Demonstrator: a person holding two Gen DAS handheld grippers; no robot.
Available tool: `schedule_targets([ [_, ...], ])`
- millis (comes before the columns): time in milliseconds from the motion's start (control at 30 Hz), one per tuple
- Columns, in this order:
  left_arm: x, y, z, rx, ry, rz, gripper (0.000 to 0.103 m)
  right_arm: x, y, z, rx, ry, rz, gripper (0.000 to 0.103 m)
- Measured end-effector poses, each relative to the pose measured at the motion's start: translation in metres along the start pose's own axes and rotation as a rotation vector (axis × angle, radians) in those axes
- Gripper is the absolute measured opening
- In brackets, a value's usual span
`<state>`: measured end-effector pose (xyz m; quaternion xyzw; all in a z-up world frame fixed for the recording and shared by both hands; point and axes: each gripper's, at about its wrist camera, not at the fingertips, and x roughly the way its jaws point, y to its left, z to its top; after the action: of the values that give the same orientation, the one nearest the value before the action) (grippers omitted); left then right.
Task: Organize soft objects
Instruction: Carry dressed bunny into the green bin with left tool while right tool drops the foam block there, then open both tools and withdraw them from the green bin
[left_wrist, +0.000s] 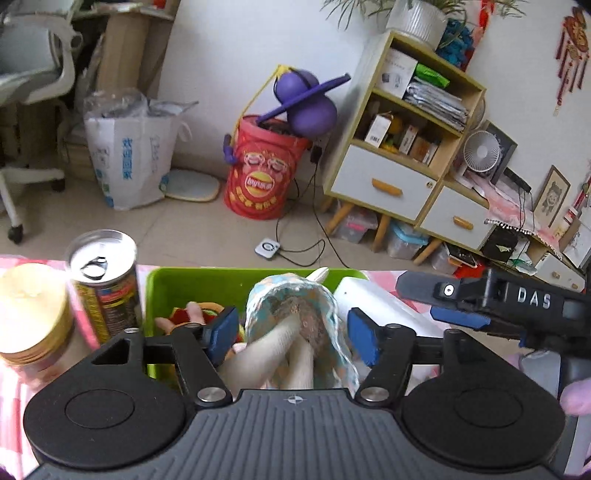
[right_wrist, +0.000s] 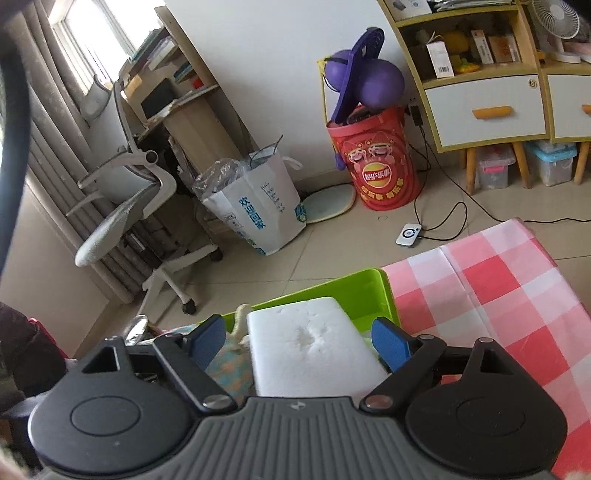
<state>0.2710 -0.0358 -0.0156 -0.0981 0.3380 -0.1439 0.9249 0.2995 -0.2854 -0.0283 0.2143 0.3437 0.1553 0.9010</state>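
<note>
Both claws spread: left claw (left_wrist: 291, 334) straddles rag doll (left_wrist: 295, 325) over green bin (left_wrist: 192, 284), right claw (right_wrist: 299, 341) brackets foam block (right_wrist: 310, 347).

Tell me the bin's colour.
Lime green bin, clearest in the right wrist view.

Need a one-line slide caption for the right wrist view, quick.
Right gripper open around a white foam block over the green bin, beside the checkered cloth.
</note>
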Motion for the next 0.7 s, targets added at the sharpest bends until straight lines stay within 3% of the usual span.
schedule_targets([
  [67, -0.018, -0.004, -0.006, 0.009, -0.021, 0.005, 0.079, -0.013, 0.005, -0.001, 0.006, -0.007, 0.007, 0.062],
  [367, -0.089, -0.020, -0.048, 0.034, 0.012, 0.124, 0.097, -0.091, 0.043, -0.037, -0.051, -0.030, -0.023, 0.063],
  [533, -0.123, -0.032, -0.073, 0.071, 0.060, 0.236, 0.098, -0.126, 0.067, -0.071, -0.119, -0.021, -0.129, 0.067],
  [700, -0.157, -0.041, -0.097, 0.055, 0.085, 0.315, 0.098, -0.155, 0.089, -0.102, -0.135, 0.012, -0.170, 0.072],
])
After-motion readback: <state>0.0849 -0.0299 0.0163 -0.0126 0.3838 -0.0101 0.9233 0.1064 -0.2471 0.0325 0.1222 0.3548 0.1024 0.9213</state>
